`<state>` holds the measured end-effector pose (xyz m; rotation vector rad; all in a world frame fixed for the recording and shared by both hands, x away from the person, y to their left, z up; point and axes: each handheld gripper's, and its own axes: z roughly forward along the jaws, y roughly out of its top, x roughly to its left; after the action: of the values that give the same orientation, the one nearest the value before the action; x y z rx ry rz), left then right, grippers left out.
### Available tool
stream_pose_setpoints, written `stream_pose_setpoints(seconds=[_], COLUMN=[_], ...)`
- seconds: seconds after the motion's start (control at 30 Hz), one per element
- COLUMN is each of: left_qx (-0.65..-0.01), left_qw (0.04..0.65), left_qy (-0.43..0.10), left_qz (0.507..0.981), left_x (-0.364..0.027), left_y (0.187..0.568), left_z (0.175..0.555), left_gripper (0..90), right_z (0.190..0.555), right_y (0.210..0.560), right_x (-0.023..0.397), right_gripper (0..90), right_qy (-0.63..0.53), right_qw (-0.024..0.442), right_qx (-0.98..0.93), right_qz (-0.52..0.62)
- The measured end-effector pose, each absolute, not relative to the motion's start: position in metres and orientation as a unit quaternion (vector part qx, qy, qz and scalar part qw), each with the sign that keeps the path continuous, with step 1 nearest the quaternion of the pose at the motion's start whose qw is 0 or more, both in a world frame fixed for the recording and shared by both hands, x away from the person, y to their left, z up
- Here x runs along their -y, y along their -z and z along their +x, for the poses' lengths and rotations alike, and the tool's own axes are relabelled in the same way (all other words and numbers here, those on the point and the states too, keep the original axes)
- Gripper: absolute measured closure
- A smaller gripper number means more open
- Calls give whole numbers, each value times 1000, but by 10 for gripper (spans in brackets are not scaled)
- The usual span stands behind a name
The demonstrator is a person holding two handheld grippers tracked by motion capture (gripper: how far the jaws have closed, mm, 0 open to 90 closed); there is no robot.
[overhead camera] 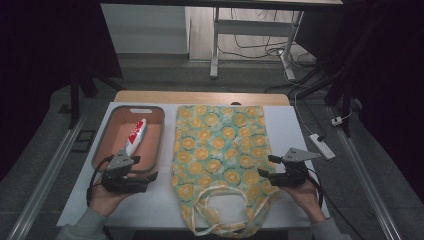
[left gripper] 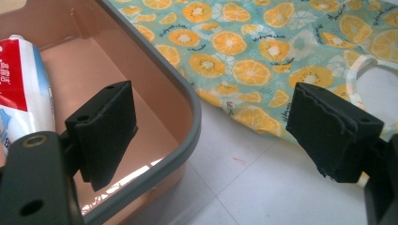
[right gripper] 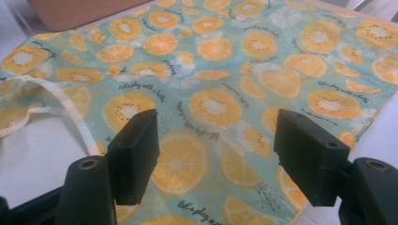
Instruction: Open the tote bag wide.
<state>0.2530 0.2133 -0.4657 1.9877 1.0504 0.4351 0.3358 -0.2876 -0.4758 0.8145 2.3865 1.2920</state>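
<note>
The left gripper (overhead camera: 131, 176) hangs with its 2 fingers (left gripper: 105, 133) spread and empty, straddling the near grey rim of the pink rectangular plastic bin (left gripper: 190, 140). A red-and-white toothpaste tube (left gripper: 21, 101) lies inside the bin, beyond and to the left of those fingers. The right gripper (overhead camera: 272, 174) hovers with its fingers (right gripper: 136, 152) spread and empty over the near right edge of the flat fabric tote bag printed with orange slices (right gripper: 211, 105), which lies on the white counter (left gripper: 263, 187) between the 2 grippers. Judged stage: opening. Nothing is gripped; the tube is not yet lifted and the bag's mouth is unopened, so packing apparently remains.
</note>
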Motion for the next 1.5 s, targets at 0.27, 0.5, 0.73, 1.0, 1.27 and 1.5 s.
stream_pose_setpoints(seconds=[0.27,0.5,0.73,1.0,1.27,1.5], left_qx=[-415,-416,-413,-410,-389,-357], left_qw=[413,414,412,409,410,404], left_qy=[-174,-174,-174,-175,-182,-172], left_qz=[792,791,793,796,805,825], left_x=[-214,-216,-215,-215,-203,-178], left_y=[467,467,468,467,458,453], left_z=[254,254,254,254,250,254], left_gripper=[174,175,176,179,182,184], right_z=[335,334,335,334,332,324], right_y=[476,476,476,475,465,457], right_x=[286,287,288,289,284,262], right_gripper=[319,325,329,329,329,329], right_qy=[-445,-437,-435,-432,-432,-423], right_qw=[158,166,166,168,169,156], right_qx=[-836,-839,-839,-841,-843,-861], right_qz=[280,278,281,280,272,236])
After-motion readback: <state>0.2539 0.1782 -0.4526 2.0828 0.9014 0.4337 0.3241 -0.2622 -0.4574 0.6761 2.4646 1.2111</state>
